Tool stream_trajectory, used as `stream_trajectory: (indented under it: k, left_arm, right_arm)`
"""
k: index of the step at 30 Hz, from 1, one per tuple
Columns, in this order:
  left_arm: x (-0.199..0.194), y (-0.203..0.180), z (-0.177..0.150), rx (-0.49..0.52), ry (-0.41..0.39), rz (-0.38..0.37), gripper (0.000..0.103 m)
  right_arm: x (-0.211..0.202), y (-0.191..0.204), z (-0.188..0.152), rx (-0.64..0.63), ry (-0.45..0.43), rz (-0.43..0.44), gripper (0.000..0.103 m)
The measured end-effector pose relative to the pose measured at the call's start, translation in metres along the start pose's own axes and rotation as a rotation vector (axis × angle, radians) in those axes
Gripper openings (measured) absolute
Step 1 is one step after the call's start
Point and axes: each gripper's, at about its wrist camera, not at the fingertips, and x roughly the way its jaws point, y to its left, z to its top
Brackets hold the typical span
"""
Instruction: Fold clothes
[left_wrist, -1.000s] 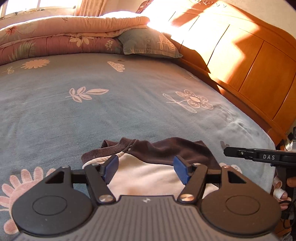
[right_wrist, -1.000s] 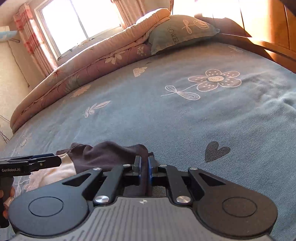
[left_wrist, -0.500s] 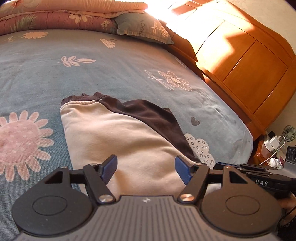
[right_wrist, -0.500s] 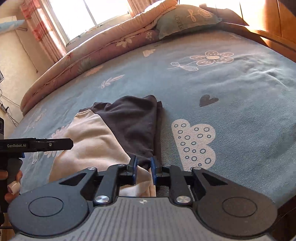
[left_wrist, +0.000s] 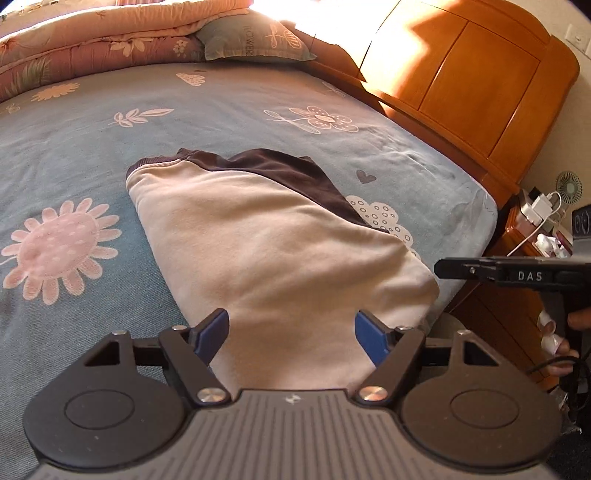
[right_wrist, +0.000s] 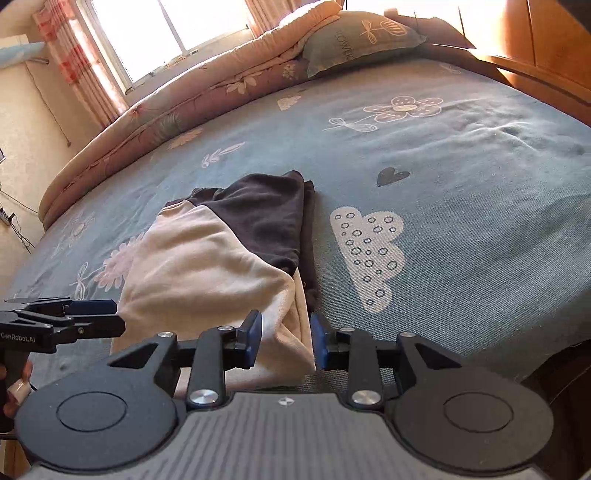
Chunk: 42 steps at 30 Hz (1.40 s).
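A folded cream and dark brown sweatshirt (left_wrist: 280, 236) lies on the blue flowered bedsheet (left_wrist: 92, 147), near the bed's front edge. My left gripper (left_wrist: 291, 334) stands open just above the garment's near cream edge, nothing between its blue pads. In the right wrist view the same sweatshirt (right_wrist: 207, 266) shows its brown sleeve side folded along the right. My right gripper (right_wrist: 286, 341) is open, its pads either side of the garment's near right corner, not clamped on it. Each gripper shows in the other's view: the right gripper (left_wrist: 517, 275) at the right, the left gripper (right_wrist: 59, 323) at the left.
A rolled pink quilt (left_wrist: 92, 40) and a grey-green pillow (left_wrist: 255, 37) lie at the far end of the bed. A wooden headboard (left_wrist: 461, 81) runs along the right. A bedside stand (left_wrist: 535, 221) with chargers and a small fan sits beyond the bed's corner. A window (right_wrist: 166, 29) is at the far left.
Both grippers drew back toward the bed's front edge. The right gripper, shut on the brown sleeve a second ago, has opened and let it go. The sweatshirt now lies folded and flat.
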Motion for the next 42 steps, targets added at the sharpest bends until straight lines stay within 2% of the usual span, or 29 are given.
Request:
stream_trajectory:
  k: [11, 13, 15, 16, 19, 23, 28, 30, 37, 39, 42]
  left_arm:
    - [-0.022, -0.007, -0.038, 0.005, 0.1, -0.044, 0.076]
    - [-0.027, -0.003, -0.038, -0.021, 0.087, -0.02, 0.077]
    - [-0.033, 0.004, -0.033, -0.06, 0.059, 0.02, 0.077]
    - [-0.036, 0.008, -0.031, -0.079, 0.044, 0.041, 0.077]
    - [-0.044, 0.019, -0.024, -0.138, 0.002, 0.101, 0.077]
    - [-0.055, 0.032, -0.017, -0.213, -0.054, 0.174, 0.077]
    - [-0.067, 0.031, -0.029, -0.224, -0.074, 0.182, 0.078]
    - [-0.072, 0.032, -0.033, -0.232, -0.083, 0.183, 0.078]
    - [-0.084, 0.039, -0.04, -0.253, -0.116, 0.172, 0.078]
    - [-0.084, 0.04, -0.042, -0.253, -0.116, 0.168, 0.078]
    - [-0.086, 0.042, -0.045, -0.254, -0.121, 0.157, 0.078]
  right_arm:
    - [0.0, 0.016, -0.007, -0.032, 0.016, 0.03, 0.041]
    - [-0.002, 0.021, -0.004, -0.051, 0.015, 0.059, 0.042]
    - [-0.002, 0.028, -0.003, -0.073, 0.028, 0.12, 0.047]
    - [-0.001, 0.032, -0.003, -0.083, 0.042, 0.165, 0.053]
    - [0.01, 0.056, -0.011, -0.127, 0.128, 0.349, 0.062]
    - [0.038, 0.094, -0.028, -0.213, 0.258, 0.455, 0.067]
    - [0.068, 0.139, -0.043, -0.331, 0.358, 0.485, 0.067]
    - [0.075, 0.152, -0.048, -0.382, 0.37, 0.467, 0.067]
    - [0.069, 0.176, -0.055, -0.508, 0.264, 0.372, 0.067]
    - [0.07, 0.176, -0.056, -0.484, 0.276, 0.398, 0.068]
    - [0.073, 0.176, -0.059, -0.432, 0.322, 0.479, 0.077]
